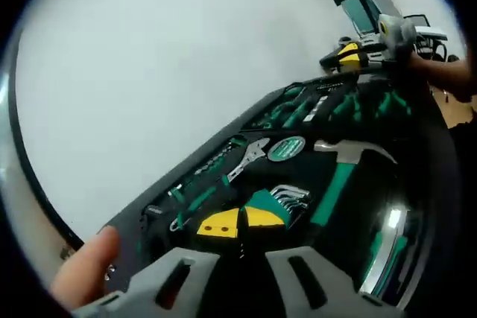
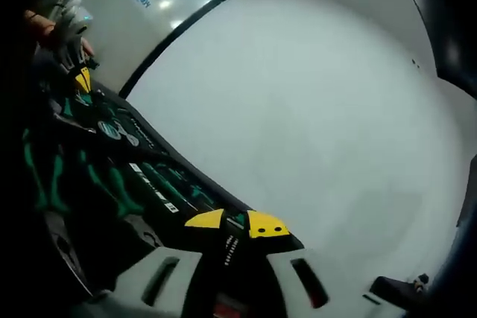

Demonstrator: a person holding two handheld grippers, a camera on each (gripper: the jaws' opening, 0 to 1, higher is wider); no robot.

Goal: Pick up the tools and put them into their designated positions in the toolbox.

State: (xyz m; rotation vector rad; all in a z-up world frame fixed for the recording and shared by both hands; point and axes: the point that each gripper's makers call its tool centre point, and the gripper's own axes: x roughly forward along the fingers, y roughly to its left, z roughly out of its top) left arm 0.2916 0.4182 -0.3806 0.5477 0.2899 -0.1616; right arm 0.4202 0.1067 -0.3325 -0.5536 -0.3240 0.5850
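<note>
Both grippers (image 1: 240, 223) (image 2: 236, 221) hover nearly closed, empty, over toolbox (image 1: 223, 147).

The open black toolbox (image 1: 223, 143) lies flat holding green-handled tools (hammer (image 1: 339, 173), wrench (image 1: 250, 158), hex keys (image 1: 287, 197)).

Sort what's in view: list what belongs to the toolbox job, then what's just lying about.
Belongs to the job:
toolbox
hammer
adjustable wrench
hex key set
left gripper
right gripper

Just there:
white table
monitor
</note>
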